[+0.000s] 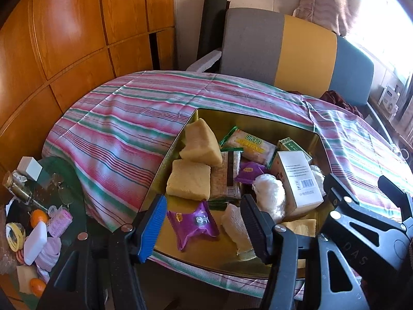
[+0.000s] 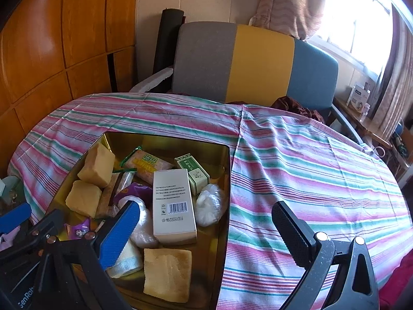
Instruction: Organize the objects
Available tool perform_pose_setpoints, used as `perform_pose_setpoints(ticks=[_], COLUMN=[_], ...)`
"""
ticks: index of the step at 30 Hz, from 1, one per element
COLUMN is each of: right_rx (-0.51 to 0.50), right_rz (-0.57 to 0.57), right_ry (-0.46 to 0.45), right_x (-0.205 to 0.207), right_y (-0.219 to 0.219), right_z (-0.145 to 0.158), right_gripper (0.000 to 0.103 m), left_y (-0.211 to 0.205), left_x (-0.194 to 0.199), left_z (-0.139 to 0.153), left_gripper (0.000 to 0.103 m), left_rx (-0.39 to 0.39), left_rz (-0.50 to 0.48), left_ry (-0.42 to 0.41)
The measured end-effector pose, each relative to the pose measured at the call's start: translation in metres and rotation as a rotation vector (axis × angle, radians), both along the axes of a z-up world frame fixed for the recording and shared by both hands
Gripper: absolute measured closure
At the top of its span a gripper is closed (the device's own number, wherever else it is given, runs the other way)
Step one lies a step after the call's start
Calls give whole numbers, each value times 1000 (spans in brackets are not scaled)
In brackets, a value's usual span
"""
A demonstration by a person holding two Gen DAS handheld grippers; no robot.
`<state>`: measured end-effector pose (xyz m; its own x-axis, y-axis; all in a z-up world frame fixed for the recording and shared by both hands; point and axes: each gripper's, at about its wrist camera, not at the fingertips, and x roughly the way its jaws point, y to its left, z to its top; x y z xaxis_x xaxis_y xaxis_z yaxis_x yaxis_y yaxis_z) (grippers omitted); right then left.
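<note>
Two grippers: left gripper (image 1: 204,222) and right gripper (image 2: 206,235), both spread, empty.
Gold tin (image 2: 165,142): holds white box (image 2: 173,201), snacks.

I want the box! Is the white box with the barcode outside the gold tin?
No, the white cardboard box lies inside the gold metal tin, among the snacks.

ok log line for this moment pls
left gripper: open, over purple packet | right gripper: open, empty | gold tin: full

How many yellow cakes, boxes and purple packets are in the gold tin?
Yellow cakes: 3
Boxes: 2, one white and one green
Purple packets: 2
Total: 7
</note>
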<state>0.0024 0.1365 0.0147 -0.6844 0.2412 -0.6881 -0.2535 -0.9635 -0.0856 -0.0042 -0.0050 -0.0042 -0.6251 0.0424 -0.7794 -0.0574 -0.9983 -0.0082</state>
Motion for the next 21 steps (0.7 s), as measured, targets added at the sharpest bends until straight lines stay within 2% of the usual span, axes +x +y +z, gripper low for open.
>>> perform_pose_setpoints(ticks=[21], right_rx=[-1], right_rz=[-10], right_ry=[-18], right_x=[-2], right_y=[4], right_z=[-4], right_gripper=[0], left_y=[-7], left_x=[-5], left_z=[-5], left_gripper=[43], left_rx=[-4], left_rz=[28], left_ry=[-15])
